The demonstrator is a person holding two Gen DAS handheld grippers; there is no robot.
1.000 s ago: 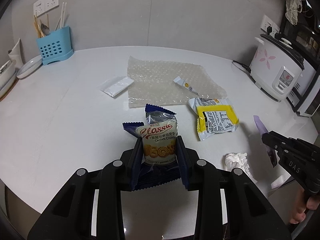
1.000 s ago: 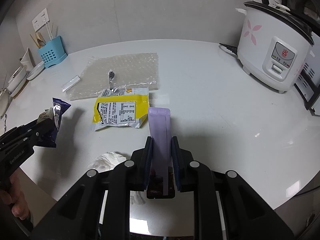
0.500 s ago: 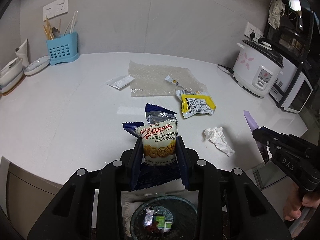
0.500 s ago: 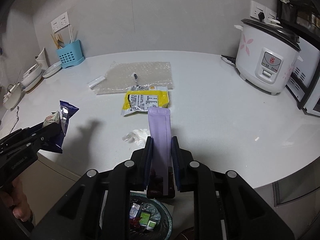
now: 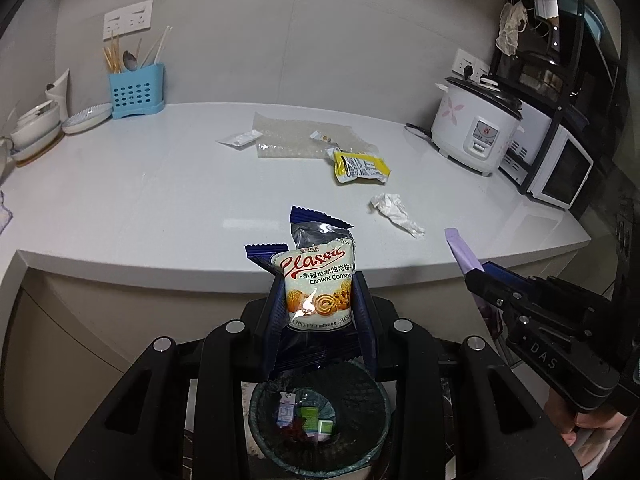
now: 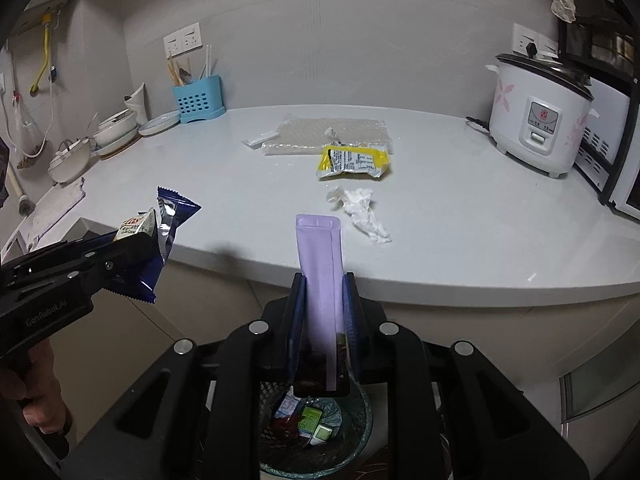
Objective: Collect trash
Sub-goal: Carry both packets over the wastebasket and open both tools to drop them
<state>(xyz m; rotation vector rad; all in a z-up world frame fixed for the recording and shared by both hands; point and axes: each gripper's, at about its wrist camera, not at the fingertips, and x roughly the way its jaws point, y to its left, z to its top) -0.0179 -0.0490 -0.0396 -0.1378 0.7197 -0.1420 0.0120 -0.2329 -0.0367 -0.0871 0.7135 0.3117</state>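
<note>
Now over the bin point(image 5: 320, 416) at six o'clock: left tongs point(image 5: 319, 300) clamping cookie packet point(image 5: 318, 284), right tongs point(image 6: 323, 316) pinching purple sachet point(image 6: 320, 264)

You face a white countertop point(image 5: 120, 200) that curves along a plain grey wall point(image 5: 300, 40). At its back left stand a blue utensil holder point(image 5: 137, 90) and stacked white dishes point(image 5: 36, 128), below white wall sockets point(image 5: 128, 19). At the right sit a white rice cooker point(image 5: 476, 128) with pink flowers and a black shelf unit point(image 5: 560, 100). Pale cabinet fronts point(image 5: 100, 312) run beneath the counter.
</note>
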